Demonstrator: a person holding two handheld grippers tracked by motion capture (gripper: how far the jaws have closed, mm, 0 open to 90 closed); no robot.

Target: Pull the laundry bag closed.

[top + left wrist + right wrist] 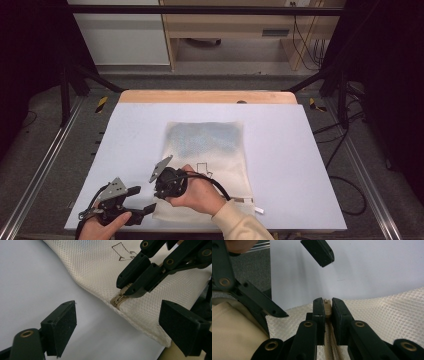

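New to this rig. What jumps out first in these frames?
The cream mesh zip bag lying flat mid-table on the pale sheet, with blue contents showing through its far half. At its near edge the right gripper is shut on the tan zipper pull. The left gripper sits open just beside it, its jaws on either side of the bag's corner without touching it.

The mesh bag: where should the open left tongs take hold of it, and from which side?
Probably the near corner of the mesh bag, beside the zipper slider that the right tongs pinch. The left tongs stand open, one jaw over the table, one over the mesh. Come in from the table side, low along the bag's thin, flat edge.
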